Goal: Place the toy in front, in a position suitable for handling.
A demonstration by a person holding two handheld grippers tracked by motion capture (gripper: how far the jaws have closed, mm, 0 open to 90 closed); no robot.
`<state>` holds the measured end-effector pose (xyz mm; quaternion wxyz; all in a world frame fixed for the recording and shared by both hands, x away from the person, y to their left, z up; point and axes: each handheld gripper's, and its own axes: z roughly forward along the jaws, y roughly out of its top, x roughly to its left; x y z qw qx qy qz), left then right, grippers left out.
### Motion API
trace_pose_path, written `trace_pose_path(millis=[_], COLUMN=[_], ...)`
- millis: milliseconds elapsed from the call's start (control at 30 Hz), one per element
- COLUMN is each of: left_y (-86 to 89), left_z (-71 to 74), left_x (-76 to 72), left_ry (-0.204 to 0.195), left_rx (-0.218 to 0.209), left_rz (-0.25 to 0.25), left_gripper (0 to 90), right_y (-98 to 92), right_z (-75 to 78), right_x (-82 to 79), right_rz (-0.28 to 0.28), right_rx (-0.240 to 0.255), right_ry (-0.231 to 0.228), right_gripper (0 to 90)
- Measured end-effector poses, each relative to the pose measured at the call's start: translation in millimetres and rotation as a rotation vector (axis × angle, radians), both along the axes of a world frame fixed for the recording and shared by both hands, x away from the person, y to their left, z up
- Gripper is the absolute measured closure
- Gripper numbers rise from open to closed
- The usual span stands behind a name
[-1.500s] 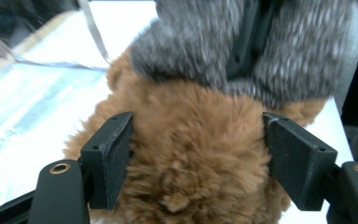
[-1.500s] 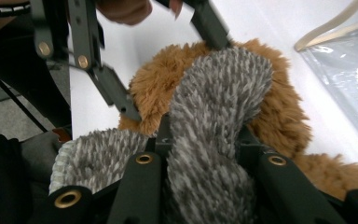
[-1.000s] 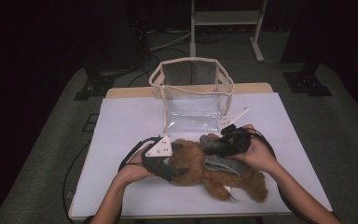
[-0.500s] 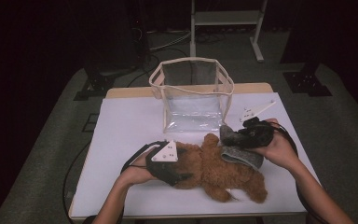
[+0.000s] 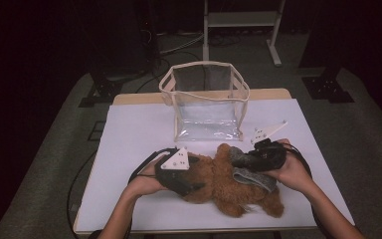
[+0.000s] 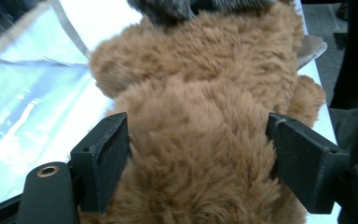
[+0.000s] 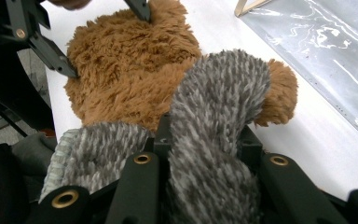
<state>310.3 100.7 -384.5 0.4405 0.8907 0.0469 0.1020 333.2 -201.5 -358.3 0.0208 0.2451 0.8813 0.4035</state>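
Left hand-held gripper point(image 6: 198, 154) clamping brown teddy bear point(image 5: 214, 179) (lying down), right hand-held gripper point(image 7: 200, 154) gripping grey scarf point(image 7: 214, 116)

The right gripper point(image 5: 239, 160), pinching the grey scarf point(image 5: 251, 175), has drawn back toward the table's right edge, pulling the scarf off the brown plush bear point(image 5: 219, 181) (its fur now shows more openly between the hands). The left gripper point(image 5: 191, 175) has just been closing, with the bear's body between its jaws.

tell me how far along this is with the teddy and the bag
Done: both claws grip. The left claw clamps the brown teddy bear; the right claw pinches its grey scarf. In hand: handling the bear on the table. Left: getting it into the clear bag, likely.
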Motion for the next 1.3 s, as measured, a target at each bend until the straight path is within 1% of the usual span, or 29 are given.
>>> trace_pose_path(millis=[33,167,233,300,333,367,400,533,567,667,733,767,800,867,900,933,967,1000,1033,1100,1167,1200,1267,1300], left_y=[-0.4,-1.7,-2.3,-2.2,-1.9,-1.7,-1.5,-0.7,-0.5,-0.7,-0.1,0.1,0.8,1.8,2.4,2.4,2.0,1.3,-0.4,-3.6,-4.0,-3.8,-3.1,-2.5], left_z=[-0.9,-2.1,-2.6,-2.6,-2.8,-2.9,-2.9,-3.4,-3.5,-2.0,2.6,5.6,9.2,14.0,15.2,14.5,11.7,9.3,4.9,-0.3,-1.0,-0.7,0.7,1.6], left_x=[-0.4,-0.2,-1.1,-1.9,-2.6,-3.2,-3.7,-4.5,-4.6,-4.3,-3.5,-3.1,-2.1,-0.6,2.2,3.8,5.9,6.6,5.8,4.2,3.1,2.4,0.8,0.3], left_ry=[0.005,-0.001,-0.004,-0.006,-0.008,-0.010,-0.012,-0.008,-0.007,-0.003,-0.007,-0.003,-0.008,-0.020,-0.022,-0.014,0.008,0.034,0.039,0.040,0.041,0.042,0.040,0.041], left_rx=[0.001,0.011,0.014,0.022,0.026,0.028,0.032,0.033,0.033,0.033,0.040,0.033,0.031,0.020,0.022,0.020,0.020,0.021,0.029,0.034,0.032,0.035,0.044,0.046], left_rz=[-0.001,0.001,0.002,0.001,-0.001,-0.003,-0.004,-0.009,-0.010,-0.015,-0.024,-0.017,-0.012,0.021,0.038,0.044,0.040,0.023,0.001,-0.003,-0.004,-0.006,-0.010,-0.015], left_gripper=[22.4,22.6,22.7,23.2,23.3,23.5,23.8,24.8,24.8,24.7,22.9,20.7,18.6,12.4,10.3,10.0,10.0,13.6,20.8,25.2,27.6,27.8,27.8,27.7], right_y=[-0.8,1.0,7.9,15.6,19.8,22.5,22.1,5.3,-2.7,-15.0,-15.4,-14.1,-11.9,-9.6,-10.8,-13.9,-15.8,-18.9,-20.3,-20.4,-15.1,-9.4,1.4,6.9], right_z=[0.7,10.0,14.1,14.3,13.1,11.0,9.6,8.9,8.9,7.9,2.4,-0.4,-4.7,-12.7,-15.0,-17.1,-17.7,-18.0,-17.4,-9.5,-1.3,2.7,4.4,2.6], right_x=[-0.5,-3.0,-4.4,-6.2,-7.4,-7.9,-7.5,-5.6,-5.8,-9.0,-12.9,-14.6,-16.9,-22.2,-25.0,-28.3,-30.5,-32.6,-32.7,-30.1,-26.2,-23.3,-20.5,-19.9], right_rz=[-0.001,0.000,0.024,0.045,0.054,0.061,0.063,0.023,0.007,-0.016,-0.021,-0.020,-0.023,-0.022,-0.025,-0.026,-0.028,-0.030,-0.029,-0.036,-0.039,-0.029,-0.002,0.014], right_rx=[0.001,0.005,0.014,0.001,-0.014,-0.030,-0.031,-0.019,-0.012,0.009,0.022,0.020,0.023,0.034,0.051,0.072,0.079,0.090,0.096,0.085,0.069,0.072,0.066,0.055], right_ry=[-0.005,-0.045,-0.052,-0.056,-0.055,-0.057,-0.054,-0.044,-0.039,-0.022,-0.011,-0.012,-0.012,-0.010,-0.009,-0.006,-0.004,-0.001,-0.003,-0.021,-0.050,-0.060,-0.061,-0.060], right_gripper=[68.7,69.0,69.0,68.9,68.9,68.9,68.8,68.8,68.8,68.8,68.9,69.0,69.2,69.7,69.9,70.0,70.0,70.0,69.9,69.8,69.7,69.7,69.6,69.5])
